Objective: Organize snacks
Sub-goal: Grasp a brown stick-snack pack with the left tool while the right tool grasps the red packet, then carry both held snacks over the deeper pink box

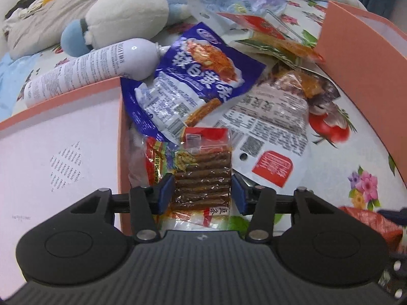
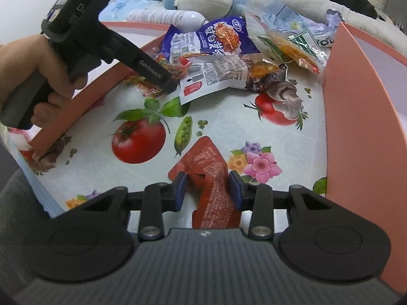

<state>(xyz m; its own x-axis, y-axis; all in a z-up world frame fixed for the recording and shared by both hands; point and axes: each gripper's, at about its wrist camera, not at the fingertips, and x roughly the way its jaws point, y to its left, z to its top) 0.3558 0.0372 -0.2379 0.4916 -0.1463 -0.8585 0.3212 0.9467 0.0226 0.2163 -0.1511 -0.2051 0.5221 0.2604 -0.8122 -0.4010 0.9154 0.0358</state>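
The left gripper [image 1: 203, 190] straddles a clear plastic packet of brown snack sticks with a red header [image 1: 203, 175]. The blue pads [image 1: 166, 190] sit at the packet's two long edges. Whether they press on the film or only flank it cannot be told from the left wrist view. The packet lies at the near end of a heap of snack bags, just beside the outer wall of the left salmon-pink cardboard box [image 1: 122, 137].

The right gripper [image 2: 208, 190] straddles a crumpled red foil sachet with white print [image 2: 211, 175]. The sachet lies apart from the heap on the oilcloth printed with tomatoes and flowers [image 2: 101, 178]. Its jaws stand apart, with a visible gap at each pad; no grip is made yet.

Hazards from this state:

1. Slip. Both wrappers are glossy film. A closure on an edge only would likely let the packet slide out on lift.
2. Buckling. The red sachet is already folded. Side pressure may collapse it further instead of clamping it.
3. Dragging. The stick packet overlaps a yellow-and-red wrapper [image 1: 157, 157] and lies near the white-backed pouch with a red label [image 1: 269, 150]. A lift may pull these along or tip the purple-and-white noodle bag [image 1: 198, 76].
4. Collision. The stick packet is close to the left box wall, so a sideways withdrawal could strike the wall or shift the box.
5. Interference. In the right wrist view the person's hand [image 2: 43, 76] and the left tool cross above the heap; simultaneous lifts could bring the two tools together.

The second salmon-pink box [image 2: 356, 117] stands to the right, well apart from the heap.
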